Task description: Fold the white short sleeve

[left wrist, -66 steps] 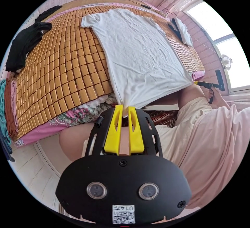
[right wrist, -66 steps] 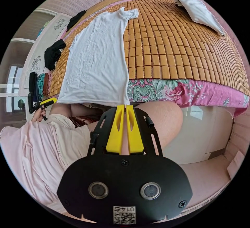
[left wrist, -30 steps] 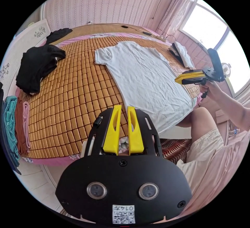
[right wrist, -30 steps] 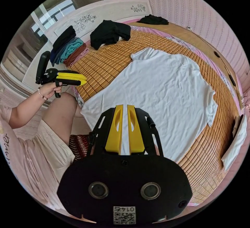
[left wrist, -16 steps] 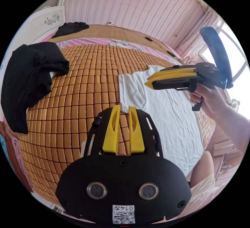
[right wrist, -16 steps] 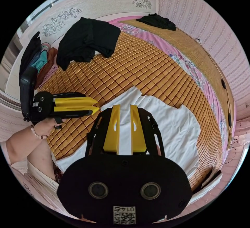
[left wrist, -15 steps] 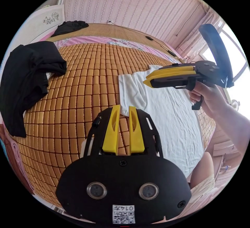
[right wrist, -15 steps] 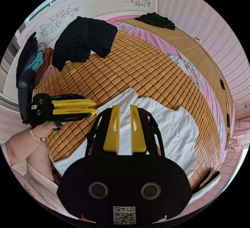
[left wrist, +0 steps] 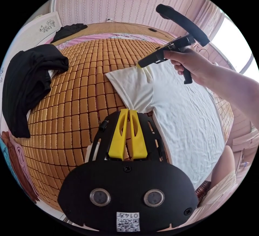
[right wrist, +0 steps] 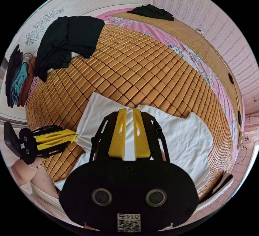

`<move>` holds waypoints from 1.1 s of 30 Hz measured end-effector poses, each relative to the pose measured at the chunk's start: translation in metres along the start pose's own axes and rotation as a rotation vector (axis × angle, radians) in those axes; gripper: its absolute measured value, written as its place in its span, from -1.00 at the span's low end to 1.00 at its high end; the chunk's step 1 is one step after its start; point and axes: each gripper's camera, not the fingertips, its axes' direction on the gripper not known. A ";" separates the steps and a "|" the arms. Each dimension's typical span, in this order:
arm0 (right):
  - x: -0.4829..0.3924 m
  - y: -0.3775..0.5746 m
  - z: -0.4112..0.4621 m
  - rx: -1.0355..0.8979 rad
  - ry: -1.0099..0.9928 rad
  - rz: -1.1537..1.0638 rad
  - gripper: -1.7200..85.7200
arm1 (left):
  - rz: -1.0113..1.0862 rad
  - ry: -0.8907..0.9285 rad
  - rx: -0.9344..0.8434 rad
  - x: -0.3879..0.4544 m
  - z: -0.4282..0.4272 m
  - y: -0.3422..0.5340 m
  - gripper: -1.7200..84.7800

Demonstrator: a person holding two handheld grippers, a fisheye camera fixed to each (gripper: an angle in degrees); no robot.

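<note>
Your bed (left wrist: 81, 90), covered by a bamboo-tile mat (right wrist: 140, 66), carries the white short sleeve shirt (left wrist: 178, 112), which lies flat and spread out near the edge where you stand, its collar end pointing toward the far side. No fold shows in it yet, so by the look of things the whole fold is ahead of you: the shirt is laid out, and you are only taking hold of one sleeve.

A crumpled black garment (left wrist: 27, 77) sits toward the headboard-side edge, well apart from the shirt, and a smaller dark piece (right wrist: 151, 12) lies at the far corner. A stack of folded clothes (right wrist: 19, 82) rests at the mat's edge beside the black garment.

Your left gripper (left wrist: 129, 111) has its yellow jaws drawn nearly together at the underarm end of the sleeve (left wrist: 132, 85); from the right gripper view the tips pinch the sleeve's hem. Your right gripper (right wrist: 129, 110) stands narrowly parted over the shoulder seam of that sleeve; whether it grips cloth I cannot tell.
</note>
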 end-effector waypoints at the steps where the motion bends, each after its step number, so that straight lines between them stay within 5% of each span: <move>1: -0.012 0.000 -0.003 0.027 -0.043 -0.042 -0.88 | -0.014 0.011 0.004 -0.002 0.001 0.000 -0.98; 15: -0.052 0.003 0.009 0.077 -0.143 -0.144 -0.90 | -0.059 0.046 -0.003 -0.001 0.015 -0.013 -0.97; 21: 0.041 0.136 -0.060 0.157 -0.006 -0.046 -0.81 | -0.008 -0.008 0.013 0.012 0.008 -0.015 -0.86; 26: 0.188 0.326 -0.083 -0.037 0.244 0.378 -0.82 | 0.124 -0.078 0.085 0.035 -0.025 -0.021 -0.85; 33: 0.223 0.451 -0.089 0.022 0.190 0.561 -0.95 | 0.416 0.077 0.069 0.127 -0.029 -0.085 -0.86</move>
